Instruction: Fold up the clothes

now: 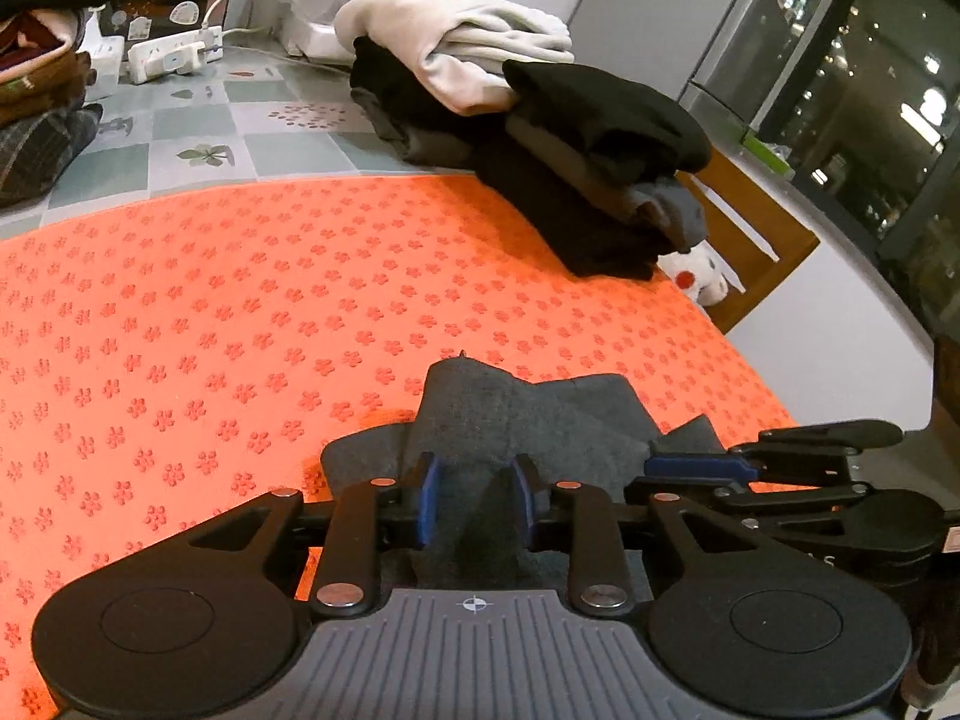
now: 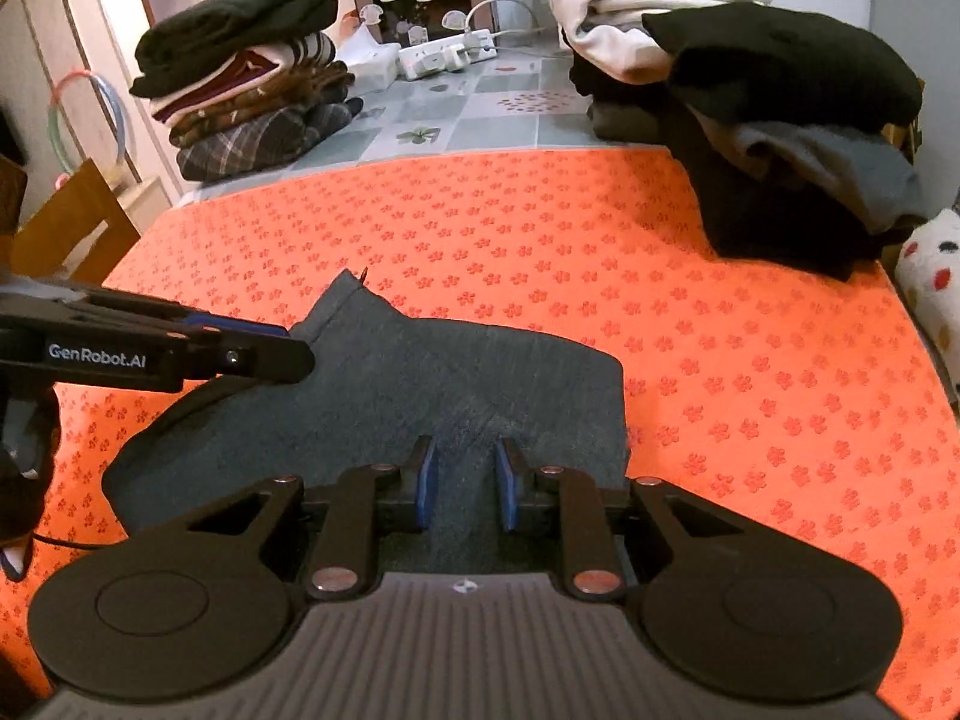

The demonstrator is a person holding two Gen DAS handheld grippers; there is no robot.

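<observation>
A dark grey garment (image 1: 528,414) lies bunched at the near edge of the orange flower-print mat (image 1: 240,300). In the left wrist view my left gripper (image 1: 477,495) is shut on a raised fold of it, pinched between the blue pads. My right gripper (image 1: 666,465) comes in from the right and bites the same cloth. From the right wrist view the grey garment (image 2: 420,372) spreads wider over the mat (image 2: 720,360), and my right gripper (image 2: 467,480) is shut on its near edge. My left gripper (image 2: 282,339) holds the cloth's left corner there.
A loose heap of black, grey and cream clothes (image 2: 780,90) sits at the mat's far right. A folded stack (image 2: 252,78) stands far left beside a power strip (image 2: 447,54). A wooden chair (image 1: 750,228) and a plush toy (image 1: 696,273) lie beyond the right edge.
</observation>
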